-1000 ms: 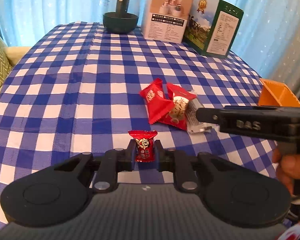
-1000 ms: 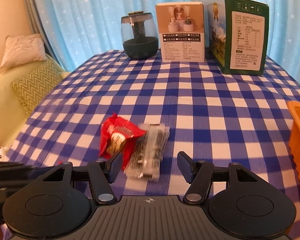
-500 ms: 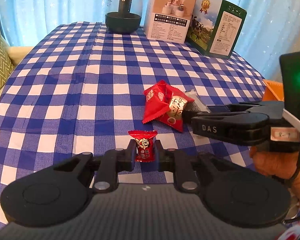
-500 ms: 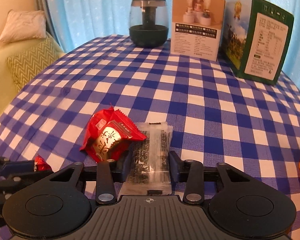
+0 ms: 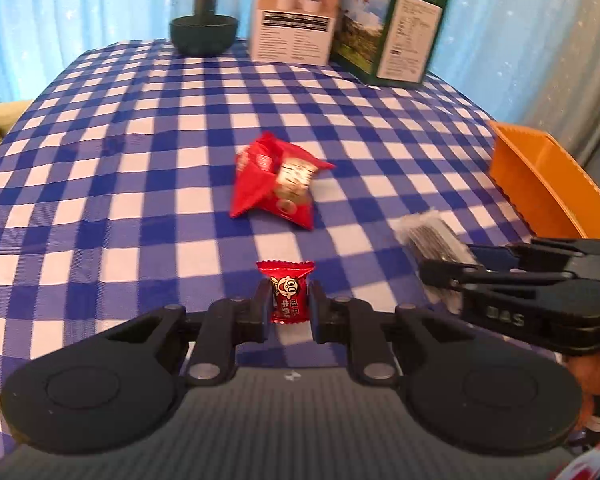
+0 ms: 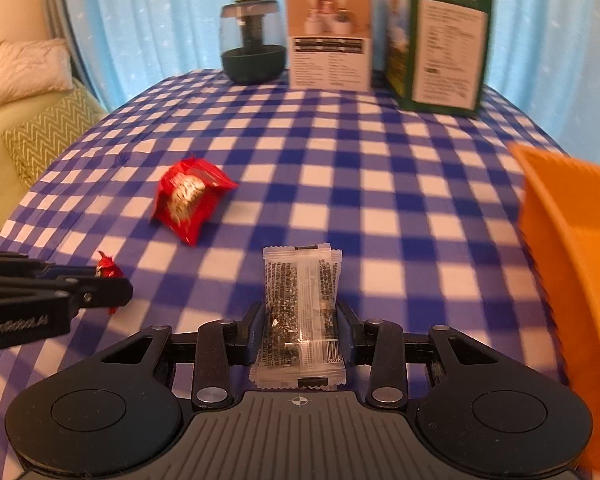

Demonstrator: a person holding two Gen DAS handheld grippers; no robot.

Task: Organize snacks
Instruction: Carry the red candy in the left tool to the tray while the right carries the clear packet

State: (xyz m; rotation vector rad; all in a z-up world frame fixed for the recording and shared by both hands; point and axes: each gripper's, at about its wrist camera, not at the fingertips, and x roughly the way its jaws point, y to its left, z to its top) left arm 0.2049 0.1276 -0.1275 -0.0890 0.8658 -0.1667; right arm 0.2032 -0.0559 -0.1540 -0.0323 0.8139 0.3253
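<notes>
Both grippers hold a snack above the checkered worktop (image 5: 100,208).
Left gripper (image 5: 288,312) fingers pinch a small red candy (image 5: 286,296); right gripper (image 6: 300,332) fingers, just closed, clamp a clear seaweed packet (image 6: 300,304); red snack packets (image 5: 276,184) lie beyond, orange bin (image 6: 572,240) at right.

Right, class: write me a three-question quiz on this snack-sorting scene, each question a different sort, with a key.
1. True or false: the left gripper is shut on a small red candy.
2. What does the right gripper hold? A) the red packets B) a clear seaweed packet C) nothing
3. What colour is the bin at the right?

Key: 1 true; 2 B; 3 orange.
</notes>
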